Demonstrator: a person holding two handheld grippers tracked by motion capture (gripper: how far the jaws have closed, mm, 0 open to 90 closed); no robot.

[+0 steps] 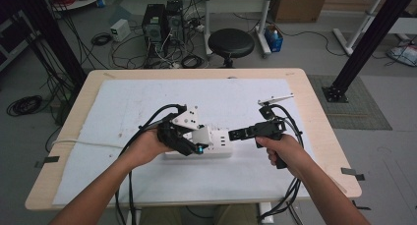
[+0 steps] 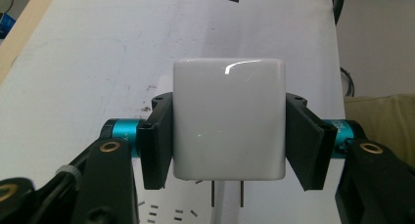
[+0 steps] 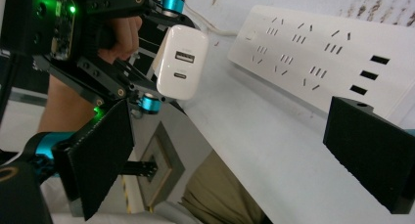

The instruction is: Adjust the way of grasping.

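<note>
Holding the glossy white square plastic charger [image 2: 228,123] between its pads, prongs down, the left claw [image 2: 228,136] hovers above the long white power strip [image 3: 318,53]; next, aligning prongs with slots. The right claw [image 3: 244,150] stands wide beside the strip.

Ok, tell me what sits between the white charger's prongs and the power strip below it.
Nothing: in the left gripper view the charger, clamped in the left hand-held gripper, hangs with its prongs bare above the power strip.
</note>
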